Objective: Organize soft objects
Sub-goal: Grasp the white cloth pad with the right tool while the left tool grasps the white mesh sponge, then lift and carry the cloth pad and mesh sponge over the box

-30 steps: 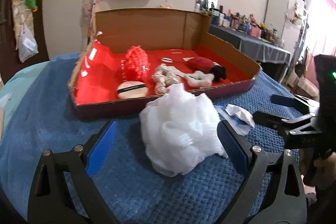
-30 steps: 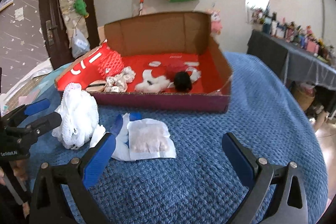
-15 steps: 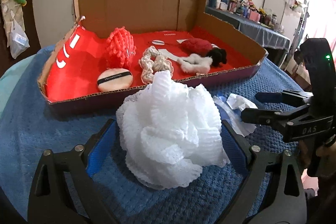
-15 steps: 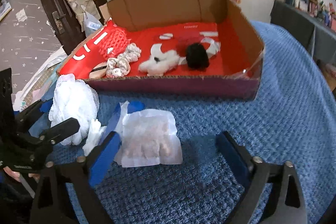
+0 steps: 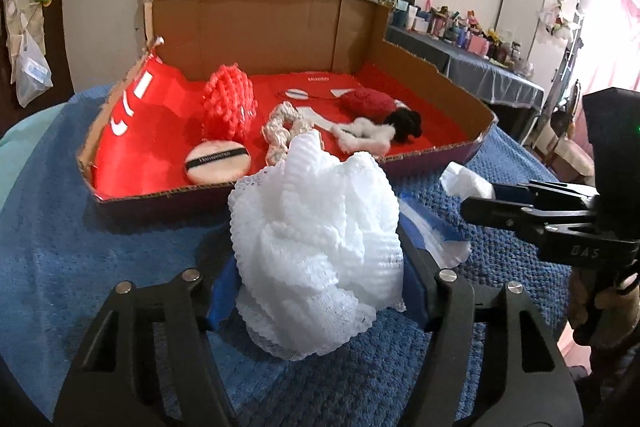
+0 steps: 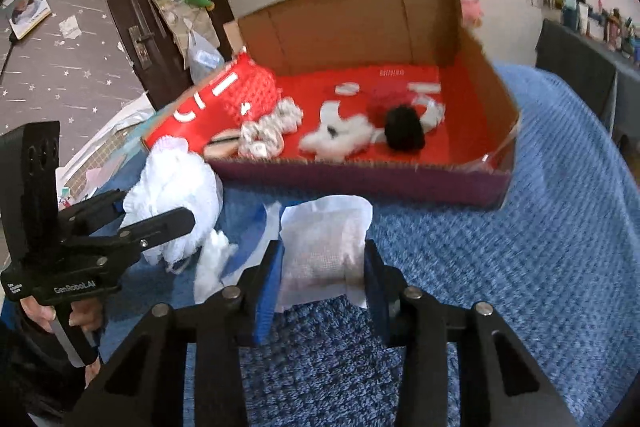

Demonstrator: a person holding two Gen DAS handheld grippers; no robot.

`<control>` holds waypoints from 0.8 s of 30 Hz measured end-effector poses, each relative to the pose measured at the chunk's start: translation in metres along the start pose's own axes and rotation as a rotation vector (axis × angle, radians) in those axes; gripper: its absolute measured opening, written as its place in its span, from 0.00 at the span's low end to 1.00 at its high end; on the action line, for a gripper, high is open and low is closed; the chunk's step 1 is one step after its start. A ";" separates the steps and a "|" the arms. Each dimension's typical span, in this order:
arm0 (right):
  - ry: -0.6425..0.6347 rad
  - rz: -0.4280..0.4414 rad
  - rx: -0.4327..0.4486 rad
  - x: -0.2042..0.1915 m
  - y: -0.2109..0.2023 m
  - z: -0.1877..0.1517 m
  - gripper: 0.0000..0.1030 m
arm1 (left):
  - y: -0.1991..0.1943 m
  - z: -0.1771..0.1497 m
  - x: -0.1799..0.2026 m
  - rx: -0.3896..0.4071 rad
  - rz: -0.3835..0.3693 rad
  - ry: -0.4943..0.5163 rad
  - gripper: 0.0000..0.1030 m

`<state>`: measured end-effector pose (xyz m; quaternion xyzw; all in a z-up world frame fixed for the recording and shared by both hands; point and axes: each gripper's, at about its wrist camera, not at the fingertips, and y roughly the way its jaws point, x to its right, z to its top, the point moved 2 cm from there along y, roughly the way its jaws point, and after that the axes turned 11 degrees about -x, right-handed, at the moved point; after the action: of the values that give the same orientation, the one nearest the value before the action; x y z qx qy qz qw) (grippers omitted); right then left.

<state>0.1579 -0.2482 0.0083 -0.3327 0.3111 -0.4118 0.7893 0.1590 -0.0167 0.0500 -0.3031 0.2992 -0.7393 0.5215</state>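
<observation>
Left wrist view: left gripper (image 5: 316,287) fingers pinch white mesh loofah (image 5: 316,247); cardboard box (image 5: 280,27) straight ahead. Right gripper (image 6: 320,287) fingers clamp white packet (image 6: 324,251), box ahead too.

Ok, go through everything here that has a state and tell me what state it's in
Left gripper: shut on the white mesh pouf.
Right gripper: shut on the white packet.
Cardboard box: open, holding soft items.
Powder puff: lying flat in the box.
Black pompom: in the box.
</observation>
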 end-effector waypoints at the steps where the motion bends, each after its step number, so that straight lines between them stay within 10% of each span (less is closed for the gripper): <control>1: 0.000 -0.003 0.011 -0.001 -0.004 0.000 0.40 | -0.003 0.001 0.000 0.007 0.005 0.003 0.63; 24: 0.029 0.010 0.057 -0.008 -0.019 -0.005 0.41 | -0.017 0.000 0.000 0.038 0.008 0.018 0.63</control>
<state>0.1419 -0.2510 0.0223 -0.3025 0.3125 -0.4212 0.7959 0.1486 -0.0115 0.0629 -0.2851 0.2910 -0.7455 0.5275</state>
